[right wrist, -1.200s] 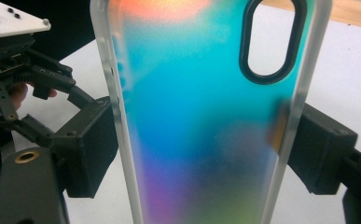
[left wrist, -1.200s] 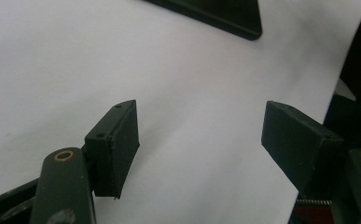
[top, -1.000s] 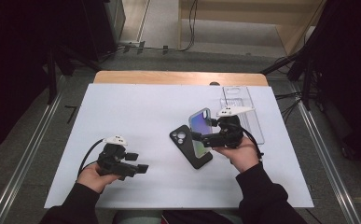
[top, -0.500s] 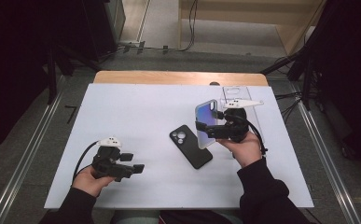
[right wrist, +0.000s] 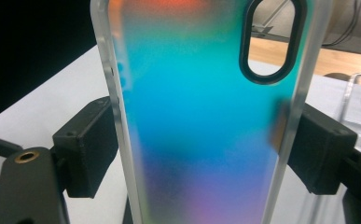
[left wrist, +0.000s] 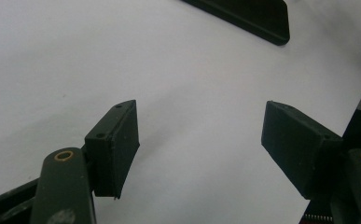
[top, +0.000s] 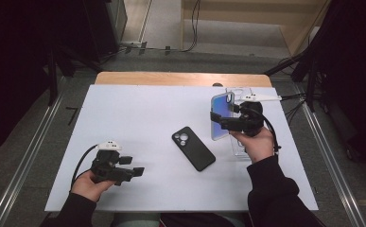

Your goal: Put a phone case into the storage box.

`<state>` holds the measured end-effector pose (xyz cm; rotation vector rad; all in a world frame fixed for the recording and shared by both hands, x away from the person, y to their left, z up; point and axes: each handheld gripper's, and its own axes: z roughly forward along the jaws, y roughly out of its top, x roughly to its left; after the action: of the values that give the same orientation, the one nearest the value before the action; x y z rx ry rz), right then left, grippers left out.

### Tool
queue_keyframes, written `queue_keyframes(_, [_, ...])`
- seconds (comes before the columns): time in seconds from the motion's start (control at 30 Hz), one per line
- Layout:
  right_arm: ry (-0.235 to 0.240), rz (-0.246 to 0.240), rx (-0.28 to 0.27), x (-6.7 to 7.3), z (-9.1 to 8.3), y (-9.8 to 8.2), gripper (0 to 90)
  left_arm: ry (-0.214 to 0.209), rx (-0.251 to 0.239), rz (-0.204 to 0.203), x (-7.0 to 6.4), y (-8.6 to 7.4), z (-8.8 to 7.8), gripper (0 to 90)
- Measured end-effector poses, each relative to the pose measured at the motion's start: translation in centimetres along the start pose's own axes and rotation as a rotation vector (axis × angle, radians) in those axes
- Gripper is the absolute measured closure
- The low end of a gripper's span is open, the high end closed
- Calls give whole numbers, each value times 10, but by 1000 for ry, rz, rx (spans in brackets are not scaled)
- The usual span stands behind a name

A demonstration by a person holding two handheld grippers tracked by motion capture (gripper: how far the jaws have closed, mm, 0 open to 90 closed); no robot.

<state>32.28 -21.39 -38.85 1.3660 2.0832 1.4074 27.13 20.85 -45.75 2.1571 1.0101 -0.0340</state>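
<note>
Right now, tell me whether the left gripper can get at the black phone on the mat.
Probably yes. The left gripper has its jaws open with nothing between them, and only bare white mat lies between it and the black phone. The right gripper holds the iridescent case up, clear of that path.

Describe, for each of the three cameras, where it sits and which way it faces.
High view: above the person's side, facing forward and down on the table; both forearms show.
Left gripper view: rides the left hand-held gripper, open jaws over the table, black phone ahead.
Right gripper view: rides the right hand-held gripper, jaws clamping the iridescent case.
Shared: the case, high and right views.
</note>
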Motion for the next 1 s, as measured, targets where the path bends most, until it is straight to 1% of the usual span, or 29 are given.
queue_keyframes(0.1, [-12, 5, -7, -4, -3, 1, 164, -5, 6, 1, -1, 0, 1, 278])
queue_keyframes(0.17, [-32, 16, -17, -10, -8, 1, 164, -2, 11, 6, -1, 0, 1, 278])
queue_keyframes(0.3, [-49, 25, -27, -16, -12, 3, 164, -6, 7, 3, -1, 0, 1, 278])
queue_keyframes(0.37, [-64, 41, -33, -21, -18, 4, 164, -11, 10, 2, -1, 0, 1, 278])
queue_keyframes(0.5, [-83, 48, -41, -27, -22, 5, 164, -6, 9, 1, -1, 0, 1, 278])
queue_keyframes(0.57, [-97, 58, -48, -32, -25, 4, 164, -6, 10, 1, -1, 0, 1, 278])
queue_keyframes(0.9, [-142, 79, -59, -44, -29, 3, 163, -9, 3, -7, 0, 1, 2, 279])
queue_keyframes(1.0, [-167, 83, -64, -51, -28, 3, 163, -10, 13, 0, 0, 1, 3, 279])
